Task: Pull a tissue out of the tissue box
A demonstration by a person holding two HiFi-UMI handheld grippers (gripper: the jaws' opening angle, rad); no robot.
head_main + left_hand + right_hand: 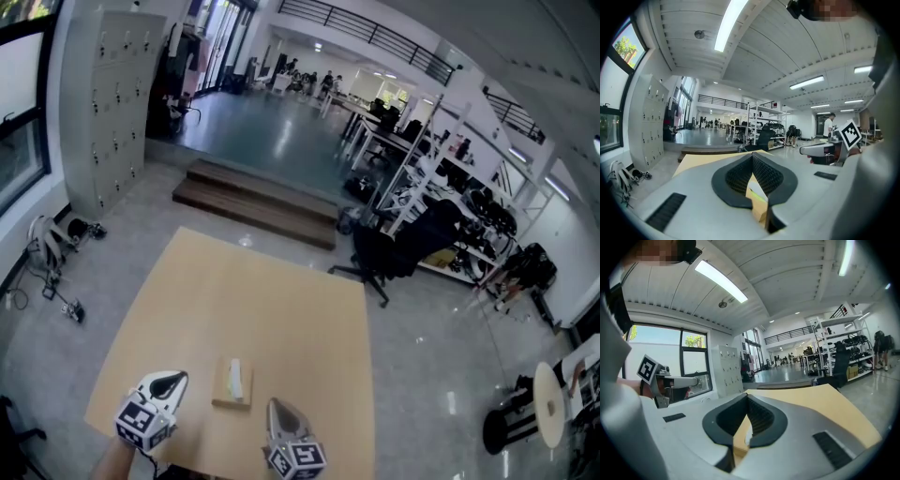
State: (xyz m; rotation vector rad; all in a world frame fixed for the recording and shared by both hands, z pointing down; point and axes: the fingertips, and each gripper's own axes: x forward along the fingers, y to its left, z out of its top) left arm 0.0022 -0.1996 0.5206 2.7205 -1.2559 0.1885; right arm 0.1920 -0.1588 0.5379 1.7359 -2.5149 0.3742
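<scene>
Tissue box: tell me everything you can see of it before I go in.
The tissue box is a small, flat, tan box, cardboard or wood by its look, with a white tissue showing at the slot in its top. It lies flat on the tan table, close to the near edge, between the left gripper and the right gripper; neither touches it.

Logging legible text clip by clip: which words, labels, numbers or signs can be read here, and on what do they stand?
No text can be read anywhere.
On the tissue box: no print can be made out.
On the lockers: door marks too small to read.
On the left tool and right tool: square black-and-white markers, patterns only, no letters.
</scene>
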